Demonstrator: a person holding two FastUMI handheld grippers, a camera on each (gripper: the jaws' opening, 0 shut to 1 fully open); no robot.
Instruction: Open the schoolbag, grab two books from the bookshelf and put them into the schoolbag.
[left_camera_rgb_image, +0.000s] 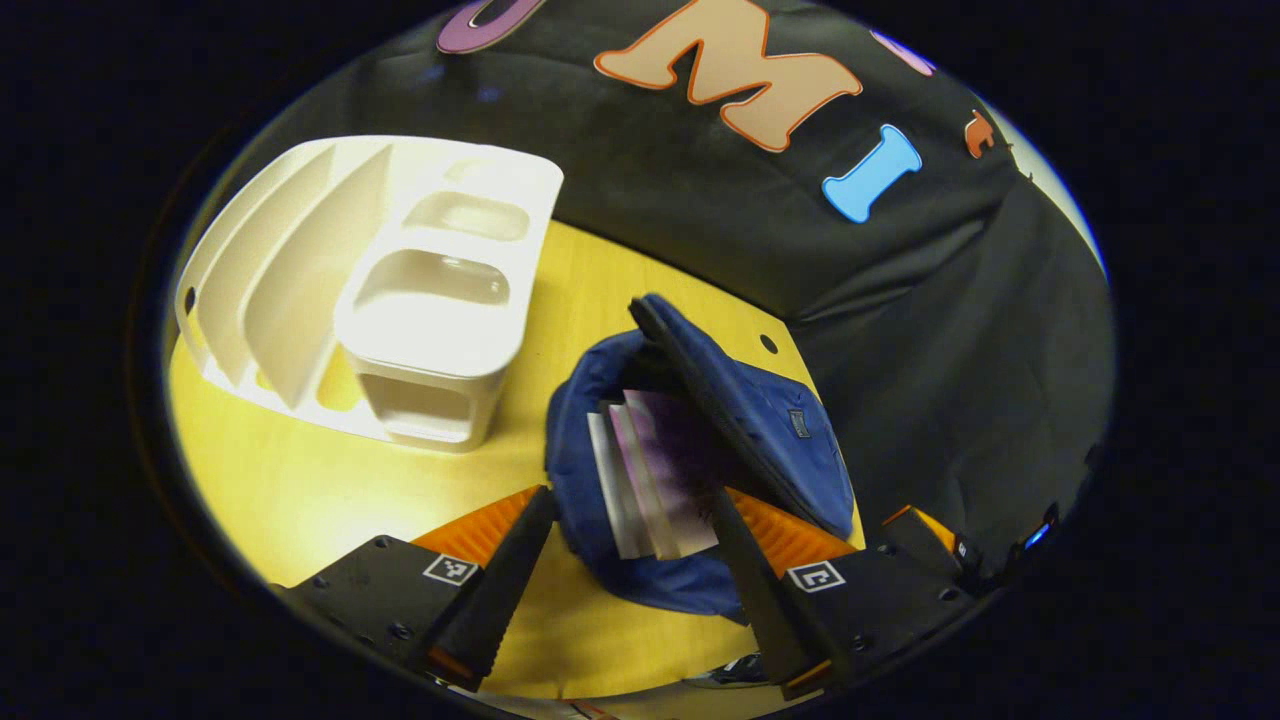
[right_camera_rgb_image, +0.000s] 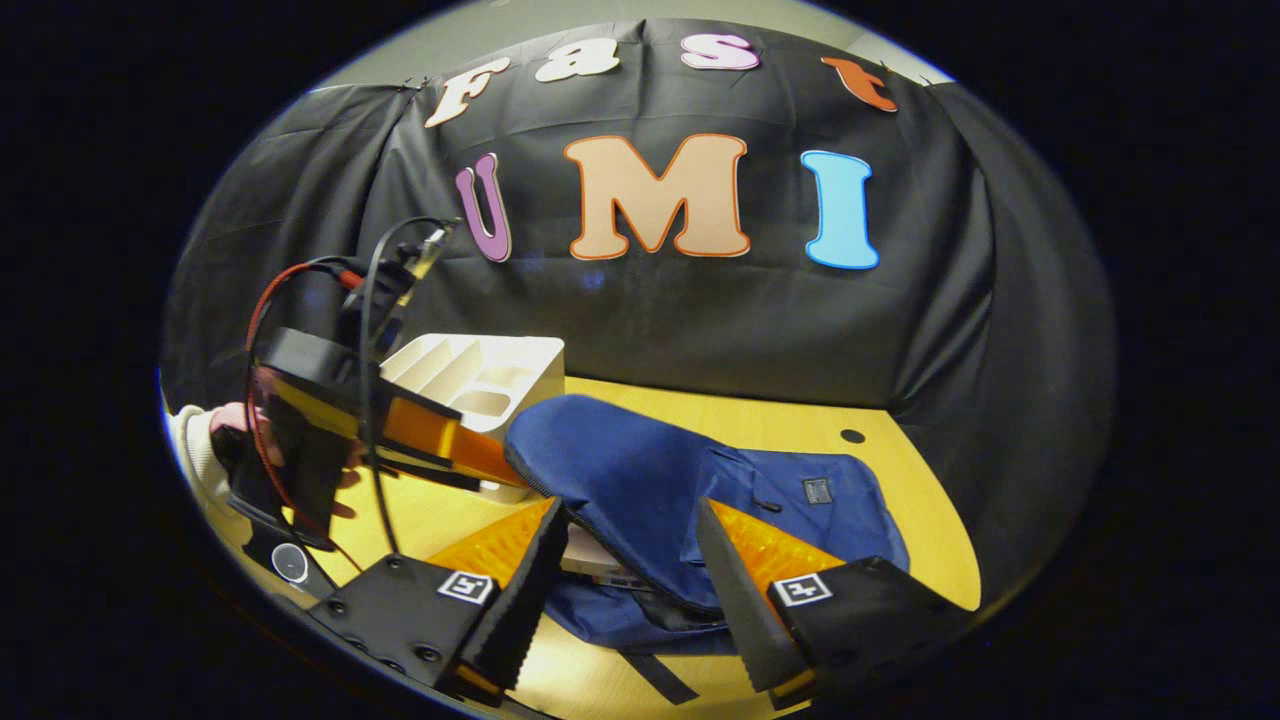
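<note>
Schoolbag (left_camera_rgb_image: 700, 450) open beside the empty bookshelf (left_camera_rgb_image: 380, 290), two books (left_camera_rgb_image: 650, 480) inside; both grippers (left_camera_rgb_image: 625, 560) (right_camera_rgb_image: 625, 570) spread, empty.

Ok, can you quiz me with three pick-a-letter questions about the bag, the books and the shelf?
1. Where are the books?
A. inside the bag
B. on the shelf
C. on the floor

2. What colour is the bag?
A. red
B. blue
C. green

3. Is the bag open or closed?
A. zipped shut
B. open
C. folded flat

Answers:
1 A: the thin pale books stand inside the soft blue fabric schoolbag.
2 B: its fabric is blue; the white plastic bookshelf holds no books.
3 B: its flap is lifted, and the left hand-held gripper is open before it.
</note>
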